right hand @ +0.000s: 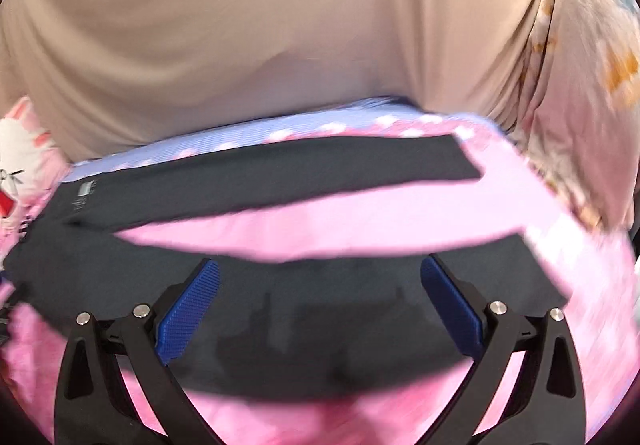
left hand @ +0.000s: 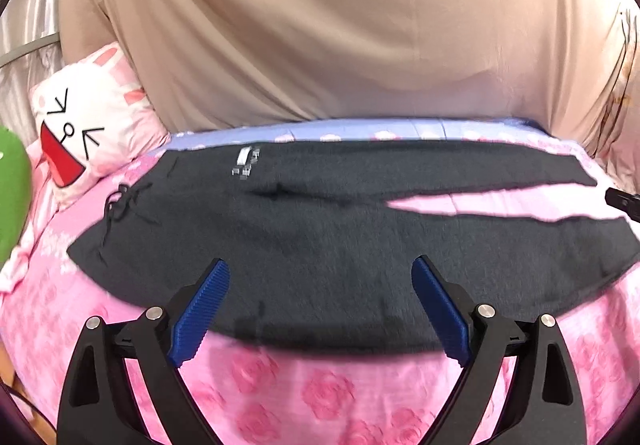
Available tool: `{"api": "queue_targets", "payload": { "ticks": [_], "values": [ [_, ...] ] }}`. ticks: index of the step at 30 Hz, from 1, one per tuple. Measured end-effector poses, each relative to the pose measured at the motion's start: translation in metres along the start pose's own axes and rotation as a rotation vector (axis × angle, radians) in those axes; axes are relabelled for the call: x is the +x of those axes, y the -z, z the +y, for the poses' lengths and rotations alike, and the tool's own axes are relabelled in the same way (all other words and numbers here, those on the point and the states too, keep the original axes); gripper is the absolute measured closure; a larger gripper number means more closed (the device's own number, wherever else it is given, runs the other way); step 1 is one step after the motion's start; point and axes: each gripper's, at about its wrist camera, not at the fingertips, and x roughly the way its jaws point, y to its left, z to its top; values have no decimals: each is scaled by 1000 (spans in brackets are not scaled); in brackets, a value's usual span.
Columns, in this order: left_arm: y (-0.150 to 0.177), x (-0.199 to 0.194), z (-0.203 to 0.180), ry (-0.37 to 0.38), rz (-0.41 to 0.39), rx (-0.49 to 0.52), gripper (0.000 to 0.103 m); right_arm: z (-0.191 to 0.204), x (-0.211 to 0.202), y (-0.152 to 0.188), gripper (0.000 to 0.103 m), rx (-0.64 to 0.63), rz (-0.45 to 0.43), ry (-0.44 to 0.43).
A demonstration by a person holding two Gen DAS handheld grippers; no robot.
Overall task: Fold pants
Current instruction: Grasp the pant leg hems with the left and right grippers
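Dark charcoal pants (left hand: 320,229) lie flat on a pink rose-print bed sheet (left hand: 320,397), waistband with drawstring (left hand: 116,205) at the left, legs running right with a pink gap between them. My left gripper (left hand: 320,273) hangs open over the near edge of the seat area, blue pads wide apart, nothing between them. In the right wrist view the same pants (right hand: 304,317) show both legs spread apart. My right gripper (right hand: 320,273) is open above the near leg, holding nothing. That view is motion-blurred.
A person in a beige top (left hand: 320,25) stands close behind the far bed edge. A white rabbit-face pillow (left hand: 80,133) lies at the left, a green object (left hand: 12,193) at the far left edge. A floral cloth (right hand: 592,85) hangs at the right.
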Motion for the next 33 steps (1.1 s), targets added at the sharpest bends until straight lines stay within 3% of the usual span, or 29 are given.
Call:
{"api": "queue_targets", "payload": {
  "ticks": [3, 4, 5, 8, 11, 19, 22, 27, 31, 32, 33],
  "values": [
    [-27, 12, 22, -2, 14, -22, 12, -52, 55, -21, 11, 31, 54, 48],
    [-36, 18, 30, -9, 20, -31, 12, -63, 70, -30, 26, 48, 72, 54],
    [-47, 28, 43, -24, 36, -47, 12, -75, 87, -40, 30, 69, 96, 49],
    [-74, 53, 75, -71, 49, -85, 12, -100, 136, -64, 31, 100, 149, 79],
    [-98, 84, 106, -175, 52, -89, 12, -114, 175, -79, 31, 99, 180, 95],
    [-149, 195, 203, -349, 147, -170, 12, -120, 250, -101, 33, 80, 242, 101],
    [-161, 232, 238, -337, 195, -245, 12, -124, 258, -107, 30, 92, 230, 91],
    [-164, 295, 302, -336, 285, -462, 12, -126, 262, -107, 30, 86, 226, 75],
    [-149, 330, 332, -307, 353, -611, 16, -125, 257, -107, 49, 86, 216, 72],
    [-144, 339, 338, -304, 377, -631, 22, -126, 256, -106, 67, 89, 214, 59],
    [-142, 344, 342, -305, 392, -641, 36, -129, 254, -105, 84, 115, 214, -9]
  ]
}}
